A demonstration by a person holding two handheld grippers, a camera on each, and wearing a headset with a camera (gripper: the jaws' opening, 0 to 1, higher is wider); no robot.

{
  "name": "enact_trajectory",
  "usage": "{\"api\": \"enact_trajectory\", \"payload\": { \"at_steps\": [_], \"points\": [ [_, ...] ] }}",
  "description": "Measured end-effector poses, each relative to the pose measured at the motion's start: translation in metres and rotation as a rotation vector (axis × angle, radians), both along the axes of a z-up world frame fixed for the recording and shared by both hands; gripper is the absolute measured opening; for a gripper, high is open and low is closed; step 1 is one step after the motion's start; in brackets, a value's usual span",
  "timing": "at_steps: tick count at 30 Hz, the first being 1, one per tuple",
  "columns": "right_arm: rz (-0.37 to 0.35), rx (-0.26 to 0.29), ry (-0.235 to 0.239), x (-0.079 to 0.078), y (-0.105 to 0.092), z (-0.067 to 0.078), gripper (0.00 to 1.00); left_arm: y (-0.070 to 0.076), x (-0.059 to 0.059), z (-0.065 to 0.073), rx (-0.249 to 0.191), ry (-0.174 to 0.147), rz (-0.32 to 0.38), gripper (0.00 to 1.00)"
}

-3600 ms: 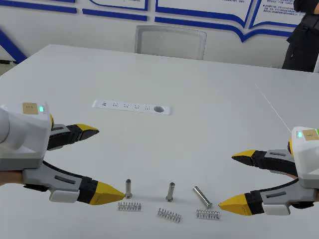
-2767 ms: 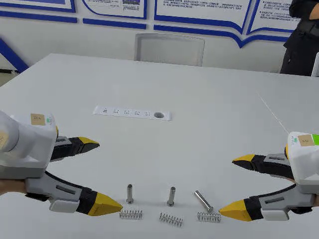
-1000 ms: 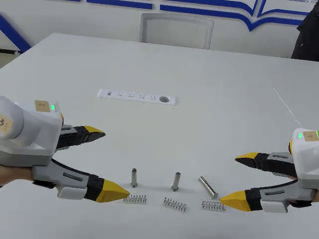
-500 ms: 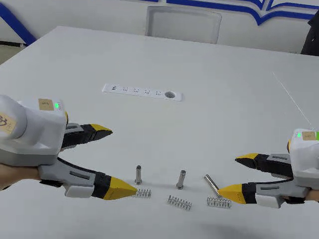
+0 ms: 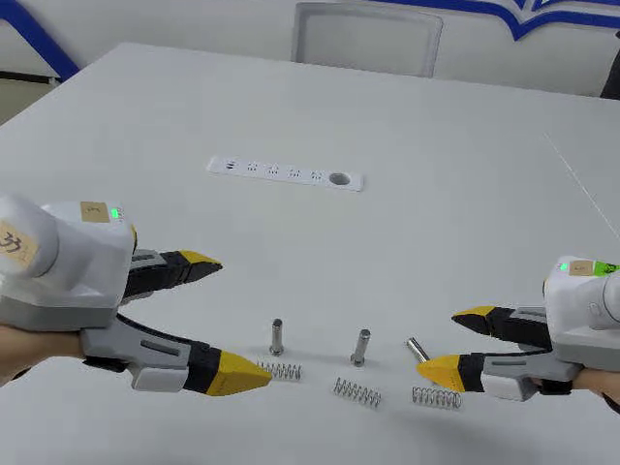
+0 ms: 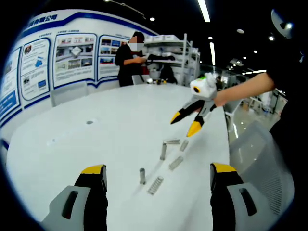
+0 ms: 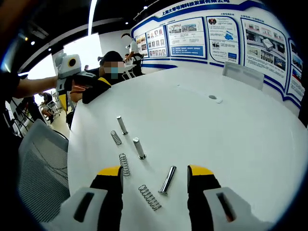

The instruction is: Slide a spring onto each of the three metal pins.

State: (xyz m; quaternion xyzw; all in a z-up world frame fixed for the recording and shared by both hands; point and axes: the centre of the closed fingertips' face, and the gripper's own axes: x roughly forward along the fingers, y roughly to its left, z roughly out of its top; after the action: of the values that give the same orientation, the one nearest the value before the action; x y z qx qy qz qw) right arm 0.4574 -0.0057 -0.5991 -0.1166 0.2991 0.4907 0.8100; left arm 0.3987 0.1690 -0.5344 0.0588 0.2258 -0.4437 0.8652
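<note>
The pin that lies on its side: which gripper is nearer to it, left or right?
Right. The lying pin sits between the open jaws of the right gripper; the left gripper is apart, past both upright pins.

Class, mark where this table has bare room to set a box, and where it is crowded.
Free: table between the power strip and the pins, and beyond it toward the chair. Crowded: the near edge, pins and springs between left claw and right claw.
</note>
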Motion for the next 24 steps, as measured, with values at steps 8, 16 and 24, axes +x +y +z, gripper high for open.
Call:
{"api": "enact_trajectory", "payload": {
  "at_steps": [8,16,24],
  "points": [
    [-0.021,-0.037,0.004,0.009,0.004,-0.013,0.47,-0.003,0.001,0.004,-0.04,0.008,0.011,0.9],
    [-0.051,-0.062,0.034,0.017,0.005,-0.027,0.4,0.0,0.001,0.003,-0.036,0.007,0.019,0.9],
    [-0.072,-0.084,0.055,0.025,0.004,-0.039,0.32,0.009,0.004,0.001,-0.042,0.0,0.062,0.87]
  ]
}}
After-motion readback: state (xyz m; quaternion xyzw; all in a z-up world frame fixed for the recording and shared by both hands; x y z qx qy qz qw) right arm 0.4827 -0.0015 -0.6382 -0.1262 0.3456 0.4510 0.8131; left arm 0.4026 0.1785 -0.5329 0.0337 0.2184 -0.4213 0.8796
